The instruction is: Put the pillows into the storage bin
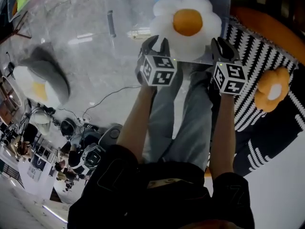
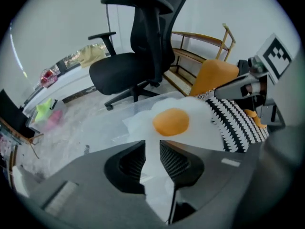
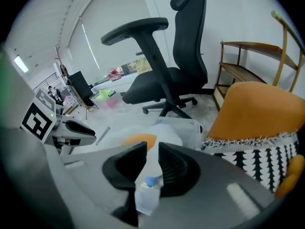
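Observation:
A white flower pillow [image 1: 187,25] with an orange centre hangs over the clear storage bin [image 1: 220,0]. My left gripper [image 1: 159,45] grips its near-left petal and my right gripper [image 1: 220,47] its near-right petal. In the left gripper view white fabric fills the narrow gap of the left gripper [image 2: 152,152], and the pillow [image 2: 174,122] stretches away from it. In the right gripper view the right gripper [image 3: 152,159] pinches white fabric with a small blue-marked tag. A small orange flower pillow [image 1: 271,92] lies on a black-and-white patterned cushion [image 1: 252,56] to the right.
Another white pillow with a yellow centre [image 1: 33,87] lies on the floor at left, partly under a grey thing. A black office chair [image 2: 138,56] stands beyond the bin, with a wooden rack [image 2: 202,44] to its right. An orange cushion [image 3: 257,109] leans behind the patterned one.

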`<state>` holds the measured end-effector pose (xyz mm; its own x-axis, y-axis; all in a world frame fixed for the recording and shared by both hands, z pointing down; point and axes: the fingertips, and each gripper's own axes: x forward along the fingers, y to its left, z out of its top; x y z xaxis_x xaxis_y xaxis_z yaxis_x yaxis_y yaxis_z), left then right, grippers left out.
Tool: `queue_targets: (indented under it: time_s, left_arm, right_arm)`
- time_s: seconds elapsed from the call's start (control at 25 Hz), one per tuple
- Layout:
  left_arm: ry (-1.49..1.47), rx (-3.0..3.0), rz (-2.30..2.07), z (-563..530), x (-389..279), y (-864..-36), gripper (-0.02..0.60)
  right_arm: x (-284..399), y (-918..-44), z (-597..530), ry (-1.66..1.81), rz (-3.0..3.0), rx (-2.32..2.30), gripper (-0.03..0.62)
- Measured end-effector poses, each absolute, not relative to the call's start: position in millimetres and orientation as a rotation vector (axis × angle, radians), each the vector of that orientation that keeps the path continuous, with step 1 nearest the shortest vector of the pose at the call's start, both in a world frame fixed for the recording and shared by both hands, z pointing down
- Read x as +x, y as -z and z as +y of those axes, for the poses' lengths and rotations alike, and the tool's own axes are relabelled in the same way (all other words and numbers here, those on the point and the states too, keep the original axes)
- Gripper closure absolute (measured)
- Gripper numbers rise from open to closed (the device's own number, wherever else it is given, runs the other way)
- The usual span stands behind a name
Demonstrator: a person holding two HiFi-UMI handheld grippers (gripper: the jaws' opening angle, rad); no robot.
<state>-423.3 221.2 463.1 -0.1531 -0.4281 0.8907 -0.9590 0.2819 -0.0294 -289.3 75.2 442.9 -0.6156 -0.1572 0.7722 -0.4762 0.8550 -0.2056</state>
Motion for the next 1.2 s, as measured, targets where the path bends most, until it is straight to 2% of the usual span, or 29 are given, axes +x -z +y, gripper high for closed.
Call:
queue_targets:
  time_s: [0.32, 0.56, 0.84, 1.2]
  left_arm:
    - [-0.734, 1.363, -1.631, 191.6, -395.5, -466.0, 0.482]
    - [-0.708, 1.487, -1.578, 147.5, -353.9, -456.2, 0.563]
    - [-0.77, 1.647, -1.429, 96.4, -268.1, -445.5, 0.571]
    - [-0.863, 1.841, -1.283, 37.3, -135.3, -446.5, 0.571]
  right_arm:
    - [-242.2, -458.4, 86.9, -0.607, -2.13, 0.494, 0.523]
    - [-197.6, -452.3, 79.0, -0.695, -2.122, 0.605, 0.589]
    - [-116.2, -443.6, 53.9, -0.774, -2.097, 0.778, 0.591]
    - [36.2, -441.5, 21.6, -0.849, -1.992, 1.127, 0.591]
